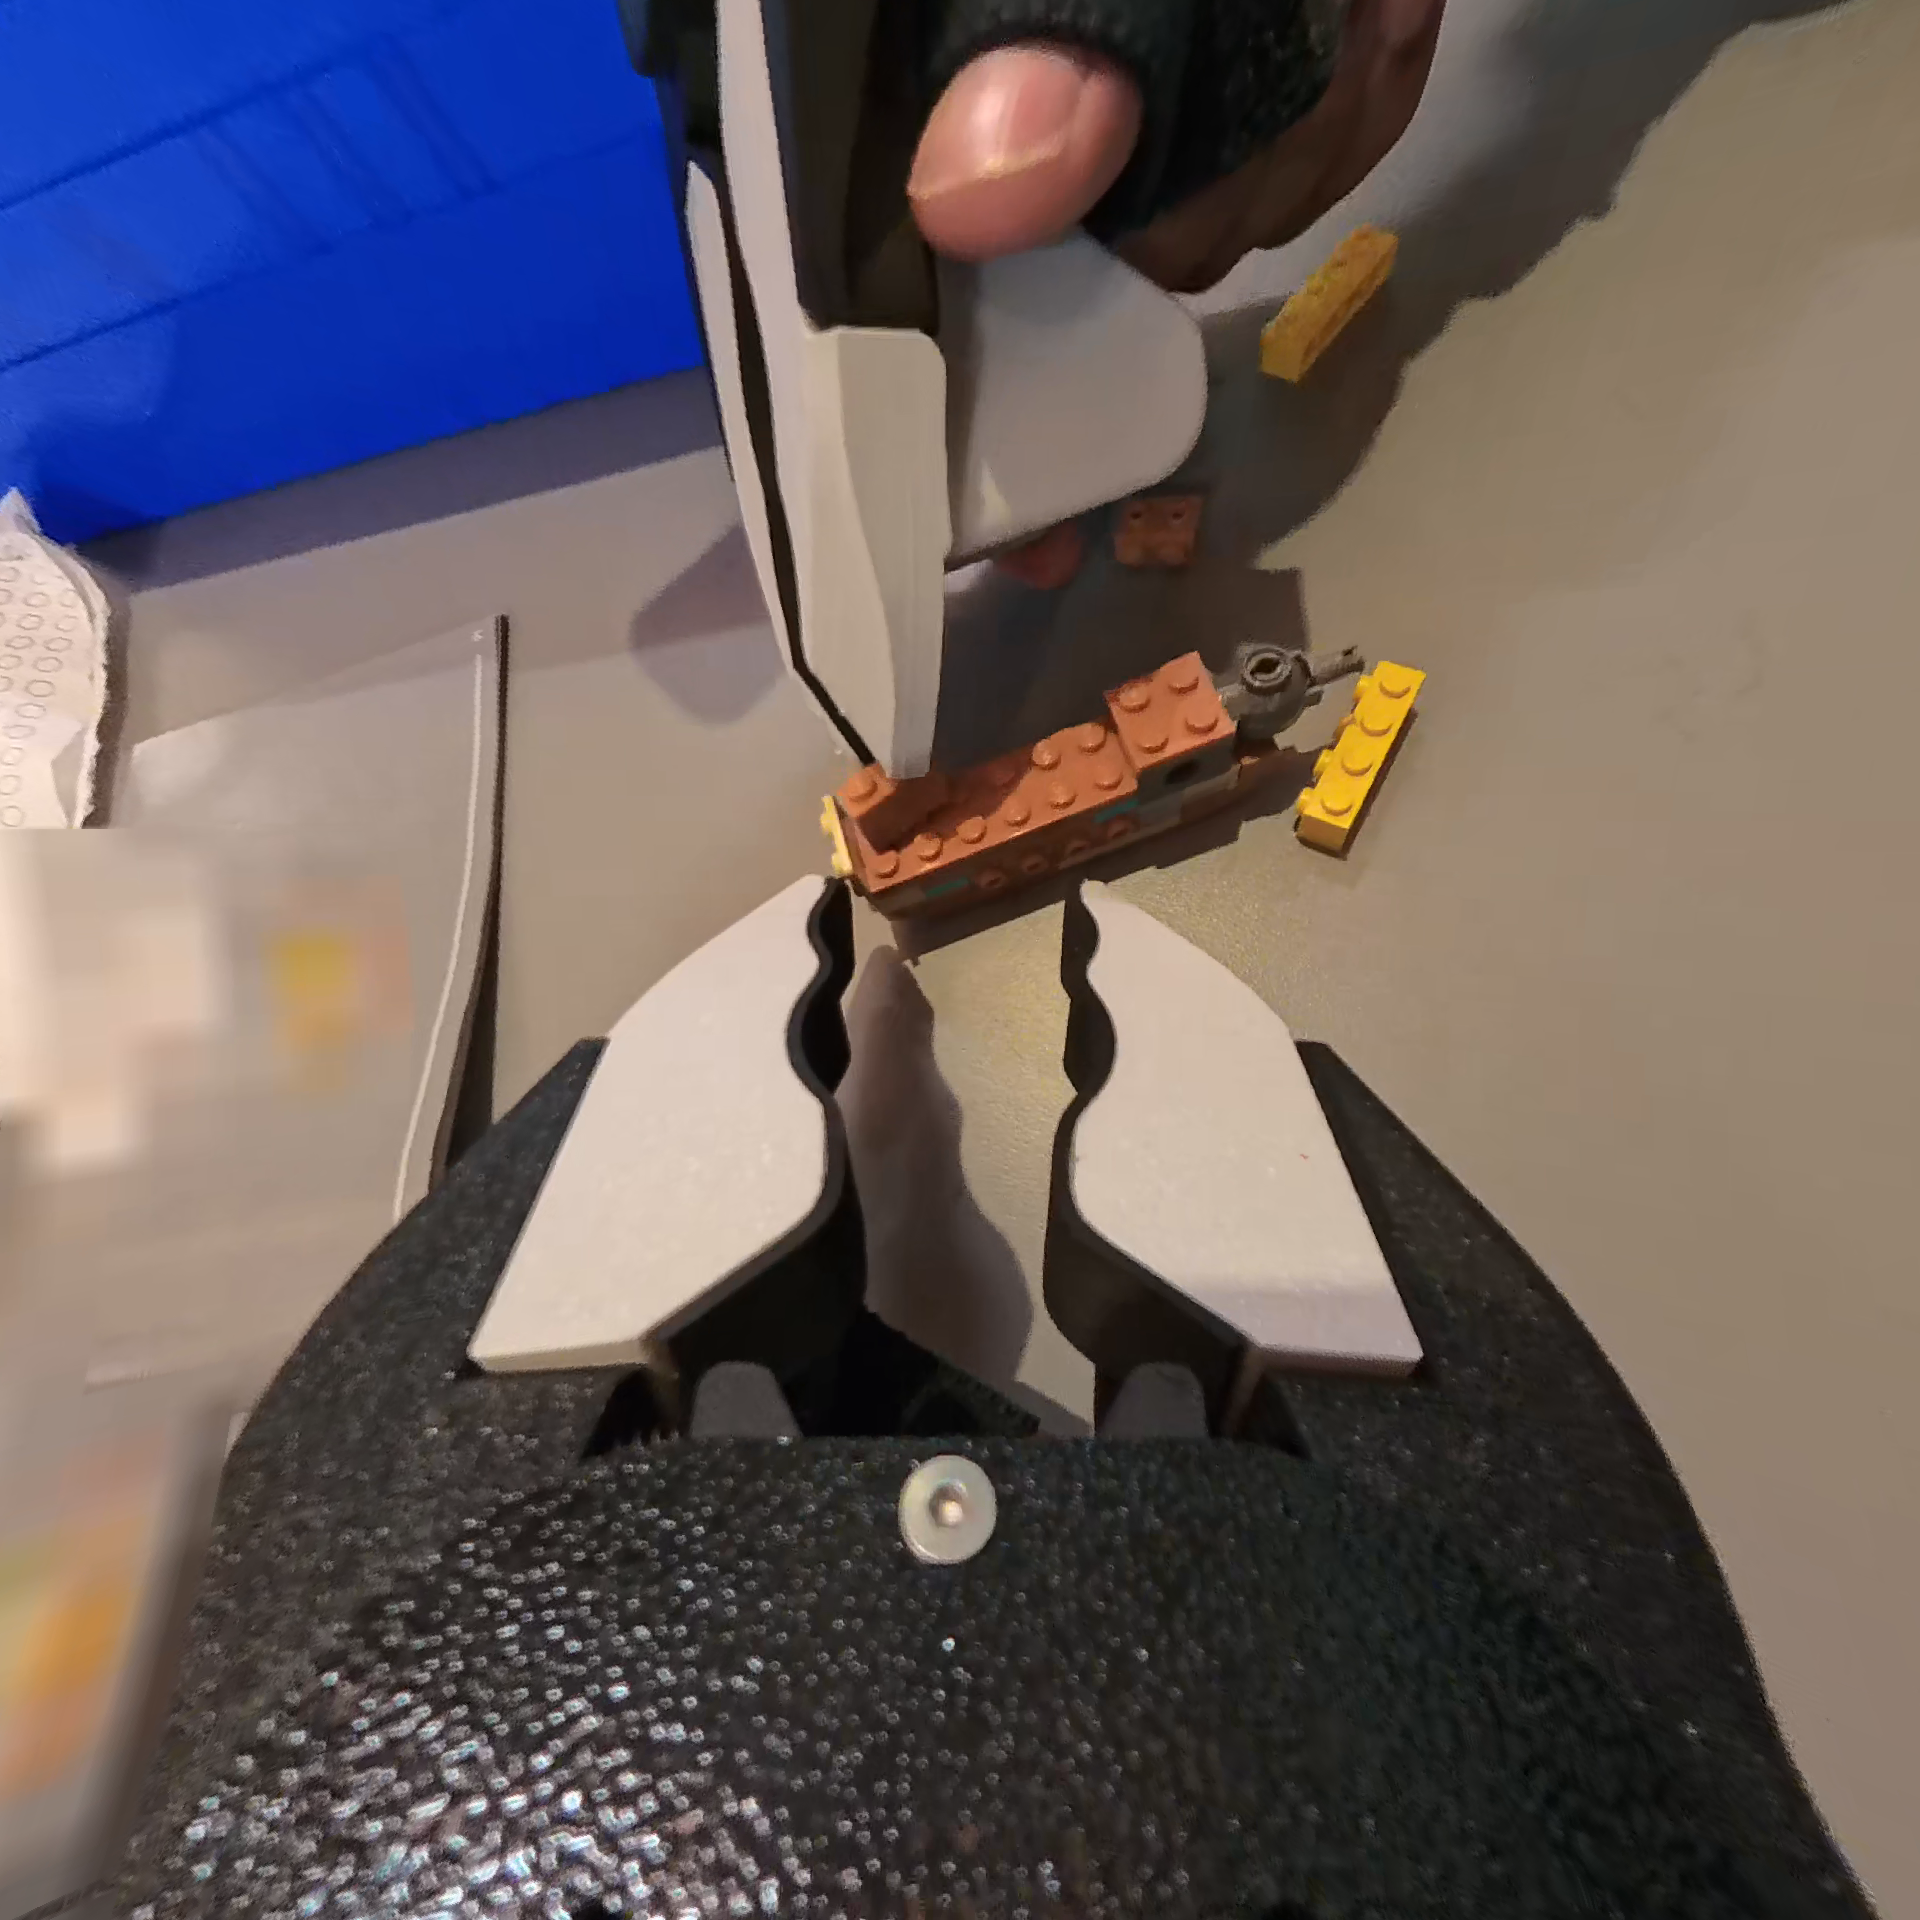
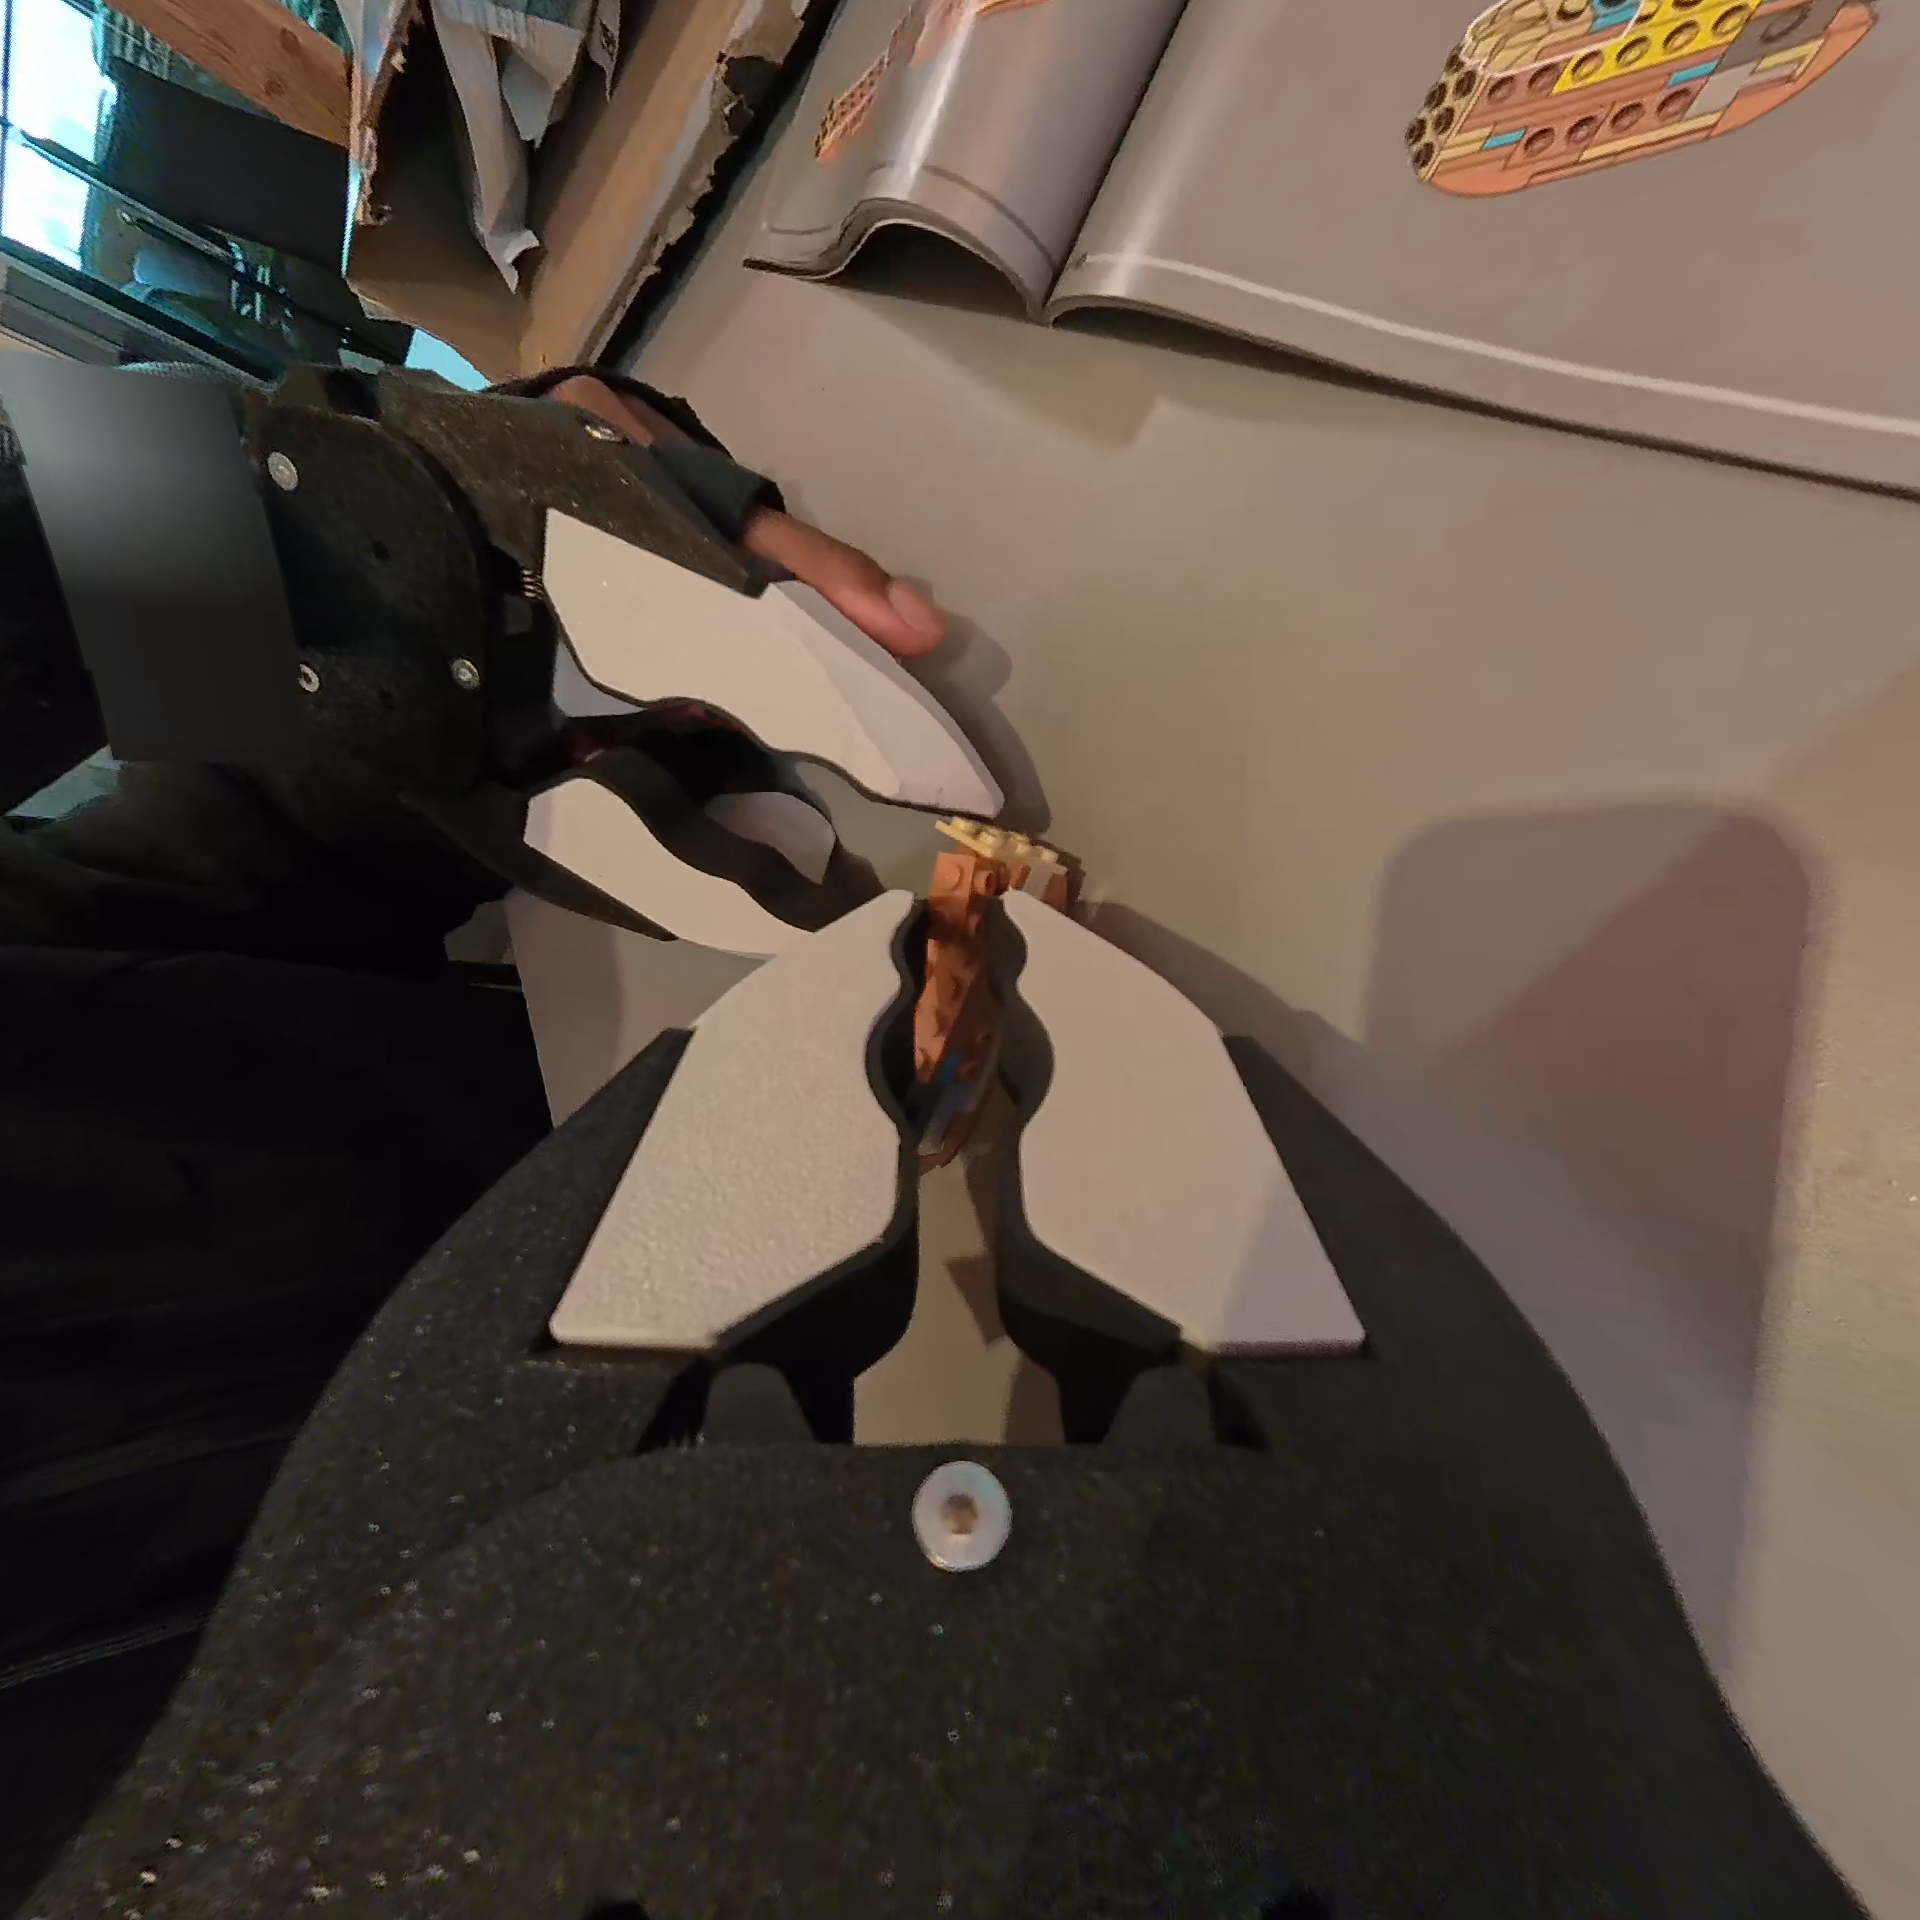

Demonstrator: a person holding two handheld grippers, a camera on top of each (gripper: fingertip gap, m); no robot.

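Bench [image 1: 1558, 1039], grey and matte, carries everything in both views. Blue bin or panel [image 1: 312, 260] fills the far left corner of the left wrist view, with a white dotted sheet [image 1: 42, 665] just below it. Open booklet [image 2: 1455, 291] lies flat on the bench, its grey pages showing coloured drawings of a brick boat; in the left wrist view its edge [image 1: 457, 883] curls up left of the jaws.

Right gripper [image 2: 956, 914]: jaws drawn close and pinching a brown brick model [image 1: 1039, 810], which runs lengthwise down the slot between the pads; both pads press on its sides. From the left wrist view this gripper comes down from above, a bare thumb [image 1: 1018, 145] resting on its grey finger, and its tip meets the near end of the model, hiding part of the brick top. A pale yellow plate [image 2: 1003, 842] sits across the model's far end.

Left gripper [image 1: 956, 914]: jaws spread, tips just short of the model's near side, nothing between the pads but bench. In the right wrist view it lies to the left, a gloved hand [image 2: 831, 582] on its upper finger, one tip just beside the pale plate.

Loose pieces beyond the model: a yellow brick [image 1: 1361, 758] near the model's dark grey fitting [image 1: 1278, 696], a second yellow brick [image 1: 1330, 301] farther off, a small brown plate [image 1: 1158, 530] partly behind the right gripper's finger.
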